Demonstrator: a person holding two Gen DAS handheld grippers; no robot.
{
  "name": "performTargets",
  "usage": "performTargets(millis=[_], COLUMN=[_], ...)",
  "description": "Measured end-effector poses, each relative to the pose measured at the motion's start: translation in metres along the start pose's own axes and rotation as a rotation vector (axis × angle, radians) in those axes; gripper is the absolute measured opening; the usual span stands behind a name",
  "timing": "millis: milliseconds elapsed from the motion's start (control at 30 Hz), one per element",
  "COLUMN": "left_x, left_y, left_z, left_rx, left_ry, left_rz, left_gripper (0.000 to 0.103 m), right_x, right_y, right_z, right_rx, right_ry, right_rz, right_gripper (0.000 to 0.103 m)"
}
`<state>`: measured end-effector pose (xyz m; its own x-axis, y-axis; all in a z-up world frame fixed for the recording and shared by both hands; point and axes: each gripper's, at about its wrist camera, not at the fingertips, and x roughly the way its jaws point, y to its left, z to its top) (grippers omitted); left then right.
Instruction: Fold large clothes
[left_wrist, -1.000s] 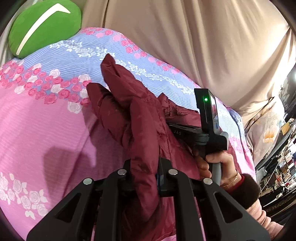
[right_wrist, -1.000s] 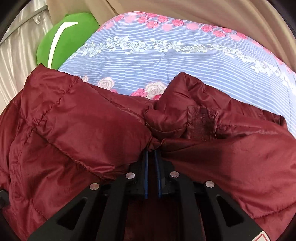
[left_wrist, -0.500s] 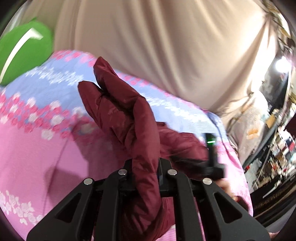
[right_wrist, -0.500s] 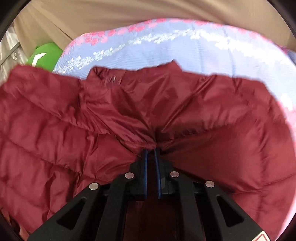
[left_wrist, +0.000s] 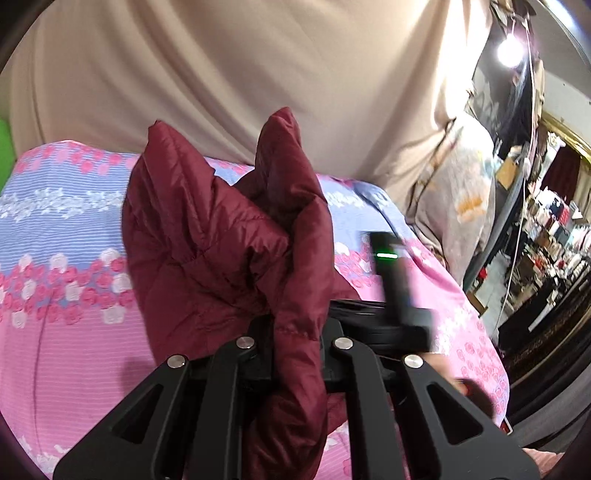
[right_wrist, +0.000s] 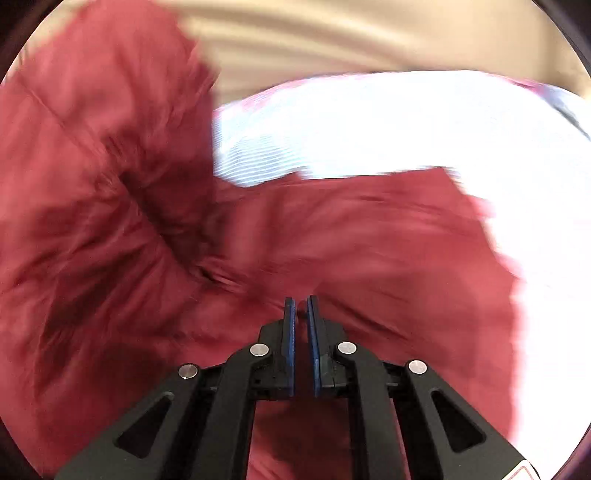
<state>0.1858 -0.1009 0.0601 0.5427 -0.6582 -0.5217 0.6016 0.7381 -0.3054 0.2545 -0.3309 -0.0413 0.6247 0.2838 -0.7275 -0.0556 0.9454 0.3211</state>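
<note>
My left gripper (left_wrist: 297, 332) is clamped on a fold of the dark red quilted jacket (left_wrist: 207, 236), which bunches into two puffy peaks raised above the floral bedspread (left_wrist: 55, 229). My right gripper (right_wrist: 301, 306), its blue pads nearly together, pinches the same jacket, whose blurred, shiny body spreads wide over the bedspread. The beige curtain (left_wrist: 258, 66) hangs behind the bed.
</note>
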Motion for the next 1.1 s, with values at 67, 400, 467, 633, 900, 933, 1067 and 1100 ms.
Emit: performTargets(millis=[67,400,467,633,900,933,1067,1100], left_x=[0.011,0.079,0.1,0.151,0.19,0.192,0.176,0.163], left_y=[-0.008,-0.059,-0.068,-0.087,-0.102,-0.104,-0.115,-0.114], left_z=[-0.001,-0.015,-0.021,-0.036,-0.062,-0.064,-0.068,-0.066], left_rx=[0.017,0.064,0.068,0.086,0.129,0.138,0.172,0.155], left_ry=[0.012,0.131,0.167,0.244,0.299,0.298,0.258,0.245], left_rz=[-0.004,-0.028,-0.018,0.014,0.091,0.102,0.062,0.031], left_gripper=[0.01,0.01,0.01,0.01,0.012,0.014,0.042,0.061], right_x=[-0.025,0.004,0.003,-0.037,-0.114,-0.117,-0.138,-0.148], right_y=[-0.037,-0.068,-0.071,-0.1,-0.133,-0.135,-0.12,-0.112], right_z=[-0.017,-0.044,-0.046,-0.061,-0.115,-0.118,-0.124,-0.126], right_rx=[0.057,0.073,0.077,0.165,0.258,0.265,0.259,0.252], right_ry=[-0.023,0.043,0.04,0.027,-0.05,-0.058,-0.101,-0.115], right_rz=[-0.083,-0.038,-0.028,-0.015,-0.044,-0.039,-0.042,-0.047], right_gripper=[0.01,0.007,0.007,0.006,0.011,0.011,0.017,0.024])
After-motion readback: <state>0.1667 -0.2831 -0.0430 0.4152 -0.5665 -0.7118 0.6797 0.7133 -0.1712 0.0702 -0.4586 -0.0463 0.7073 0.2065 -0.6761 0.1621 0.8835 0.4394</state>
